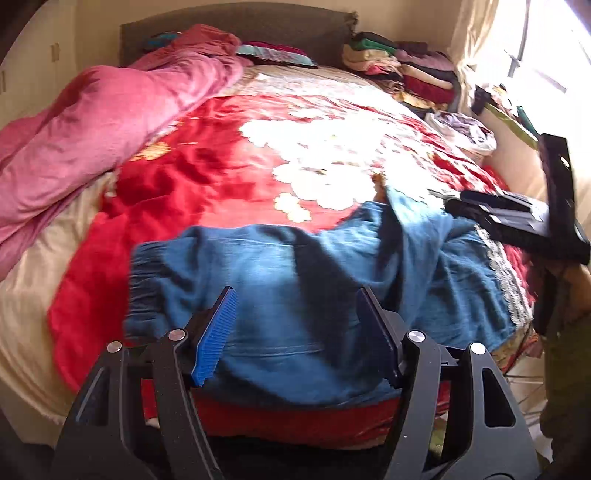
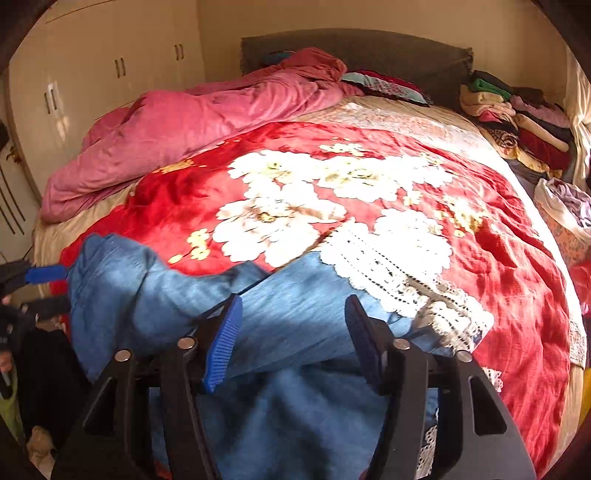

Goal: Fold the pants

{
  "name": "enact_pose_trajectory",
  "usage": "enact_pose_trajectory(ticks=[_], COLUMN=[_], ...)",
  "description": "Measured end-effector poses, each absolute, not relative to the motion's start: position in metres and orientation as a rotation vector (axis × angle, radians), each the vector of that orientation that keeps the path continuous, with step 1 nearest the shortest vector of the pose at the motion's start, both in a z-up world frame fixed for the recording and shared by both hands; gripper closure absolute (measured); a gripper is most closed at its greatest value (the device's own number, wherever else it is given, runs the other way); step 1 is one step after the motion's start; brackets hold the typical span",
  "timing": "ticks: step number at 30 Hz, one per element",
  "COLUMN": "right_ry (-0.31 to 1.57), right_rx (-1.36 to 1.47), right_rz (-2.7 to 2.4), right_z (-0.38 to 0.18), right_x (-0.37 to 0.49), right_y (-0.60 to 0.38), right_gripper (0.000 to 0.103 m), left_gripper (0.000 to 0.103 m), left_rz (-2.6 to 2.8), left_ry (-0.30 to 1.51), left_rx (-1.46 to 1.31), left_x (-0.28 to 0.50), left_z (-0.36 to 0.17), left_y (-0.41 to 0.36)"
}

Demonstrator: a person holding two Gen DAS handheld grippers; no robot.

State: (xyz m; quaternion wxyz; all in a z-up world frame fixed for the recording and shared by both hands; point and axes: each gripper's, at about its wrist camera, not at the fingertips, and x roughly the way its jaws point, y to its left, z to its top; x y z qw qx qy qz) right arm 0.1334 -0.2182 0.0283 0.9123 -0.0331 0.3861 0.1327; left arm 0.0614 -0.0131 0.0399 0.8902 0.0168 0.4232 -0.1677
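Blue pants [image 1: 295, 266] lie crumpled across the near edge of a bed covered by a red blanket with white flowers [image 1: 221, 166]. My left gripper [image 1: 295, 295] hovers over the pants with its blue-padded jaws open and nothing between them. My right gripper [image 1: 517, 218] shows at the right of the left wrist view, over the pants' right end. In the right wrist view the right gripper [image 2: 293, 301] stands open above the pants [image 2: 155, 302], empty. The left gripper [image 2: 40, 275] peeks in at the left edge there. White lace trim [image 2: 391, 266] lies at the pants' right end.
A bunched pink quilt [image 1: 92, 129] fills the bed's left side. Stacked folded clothes [image 1: 406, 70] sit at the back right by the dark headboard [image 1: 240, 29]. A pillow [image 2: 384, 86] lies near the headboard. Cream wardrobe doors [image 2: 92, 81] stand on the left, a bright window [image 1: 546, 55] on the right.
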Motion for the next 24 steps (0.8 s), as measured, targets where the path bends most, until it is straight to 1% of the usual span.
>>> enact_pose_trajectory(ticks=[2, 4, 8, 10, 12, 14, 15, 16, 18, 19, 20, 21, 22, 23, 24], right_ry=[0.817, 0.849, 0.917, 0.947, 0.976, 0.994, 1.012, 1.027, 1.062, 1.063, 1.051, 1.038, 1.018, 1.001, 0.976], right_rx=[-0.042, -0.014, 0.018, 0.024, 0.012, 0.002, -0.002, 0.003, 0.037, 0.044, 0.04, 0.042, 0.058, 0.073, 0.09], right_rz=[0.246, 0.241, 0.223, 0.218, 0.187, 0.17, 0.148, 0.138, 0.132, 0.137, 0.15, 0.17, 0.192, 0.205, 0.215], right_z=[0.025, 0.021, 0.008, 0.001, -0.006, -0.015, -0.021, -0.026, -0.037, -0.041, -0.041, -0.039, -0.035, -0.029, -0.022], right_x=[0.154, 0.177, 0.221, 0.241, 0.26, 0.275, 0.283, 0.288, 0.297, 0.298, 0.297, 0.293, 0.287, 0.28, 0.271], right_y=[-0.229, -0.236, -0.236, -0.233, -0.229, -0.226, -0.226, -0.226, -0.231, -0.234, -0.234, -0.236, -0.239, -0.242, -0.247], right_gripper=[0.038, 0.038, 0.038, 0.038, 0.038, 0.038, 0.038, 0.038, 0.039, 0.05, 0.064, 0.069, 0.081, 0.087, 0.087], left_gripper=[0.045, 0.055, 0.063, 0.07, 0.074, 0.081, 0.09, 0.092, 0.094, 0.094, 0.094, 0.094, 0.094, 0.094, 0.094], left_rz=[-0.389, -0.434, -0.514, -0.535, -0.552, -0.553, -0.552, -0.553, -0.558, -0.567, -0.571, -0.576, -0.582, -0.586, -0.589], left_ry=[0.895, 0.929, 0.993, 1.011, 1.022, 1.037, 1.043, 1.049, 1.041, 1.033, 1.031, 1.03, 1.031, 1.028, 1.023], left_rx=[0.045, 0.059, 0.081, 0.102, 0.111, 0.119, 0.119, 0.122, 0.138, 0.149, 0.147, 0.138, 0.127, 0.123, 0.121], left_x=[0.064, 0.067, 0.07, 0.07, 0.073, 0.077, 0.079, 0.083, 0.081, 0.08, 0.079, 0.08, 0.08, 0.08, 0.08], left_z=[0.032, 0.019, -0.005, -0.013, -0.019, -0.025, -0.027, -0.03, -0.03, -0.03, -0.029, -0.029, -0.028, -0.028, -0.028], left_y=[-0.031, -0.051, -0.084, -0.097, -0.103, -0.108, -0.109, -0.11, -0.112, -0.112, -0.111, -0.109, -0.107, -0.107, -0.107])
